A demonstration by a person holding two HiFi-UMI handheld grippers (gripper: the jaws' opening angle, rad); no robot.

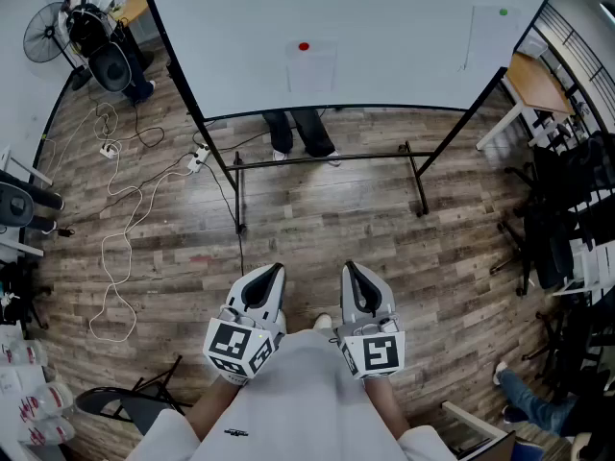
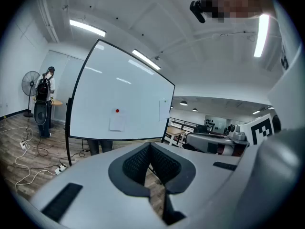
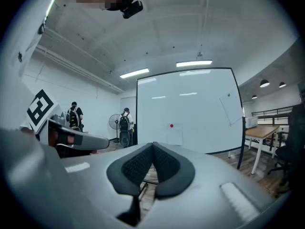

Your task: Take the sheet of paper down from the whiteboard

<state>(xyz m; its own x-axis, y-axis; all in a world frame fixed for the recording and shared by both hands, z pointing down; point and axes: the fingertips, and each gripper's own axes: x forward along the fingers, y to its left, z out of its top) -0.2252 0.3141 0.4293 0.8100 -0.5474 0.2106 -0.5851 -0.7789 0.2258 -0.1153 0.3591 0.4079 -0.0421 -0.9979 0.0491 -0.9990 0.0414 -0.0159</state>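
Whiteboard (image 1: 384,36): white paper sheet (image 1: 311,68) flat, pinned under red magnet (image 1: 304,47).

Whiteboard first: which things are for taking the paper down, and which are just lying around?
For the job: whiteboard, sheet under the red magnet, sheet under the green magnet, left gripper, right gripper, both shut.
Just lying about: fan, floor cables, wooden table, black chairs.

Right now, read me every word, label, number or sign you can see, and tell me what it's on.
No readable words or numbers in any view.
Centre sheet under the red magnet: looks blank.
Right-edge sheet under the green magnet: looks blank.
Left gripper and right gripper cubes: square black-and-white markers, no letters.
Small dark print on the person's shirt: too small to read.
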